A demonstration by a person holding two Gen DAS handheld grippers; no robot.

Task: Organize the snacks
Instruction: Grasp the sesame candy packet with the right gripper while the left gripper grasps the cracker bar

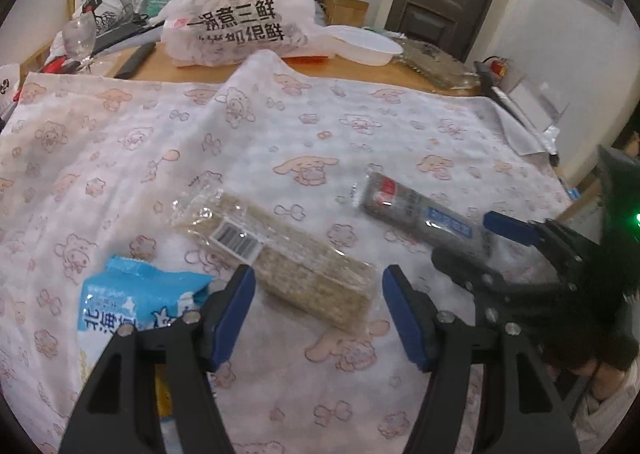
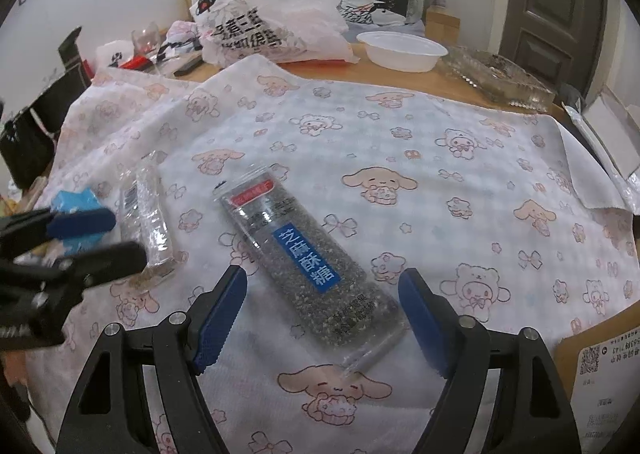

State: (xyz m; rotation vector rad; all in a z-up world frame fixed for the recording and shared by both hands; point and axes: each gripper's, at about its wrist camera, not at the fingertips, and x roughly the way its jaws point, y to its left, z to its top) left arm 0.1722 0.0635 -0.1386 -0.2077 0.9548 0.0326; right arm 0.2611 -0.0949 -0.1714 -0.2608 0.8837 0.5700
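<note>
Left gripper (image 1: 319,312) open; right gripper (image 2: 322,316) open, angled down.

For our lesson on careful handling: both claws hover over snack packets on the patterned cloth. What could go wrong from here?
1. The dark sesame bar packet is wrapped in slick clear film; the open right claw could slip off it or crush the brittle bar.
2. The cloth is loose and rumpled; a low claw might snag it and drag the packets.
3. The left claw sits close to the pale bar packet and blue packet and could nudge either.

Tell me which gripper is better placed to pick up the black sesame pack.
Right. The right gripper is open astride the sesame pack; the left gripper faces the pale bar.
</note>
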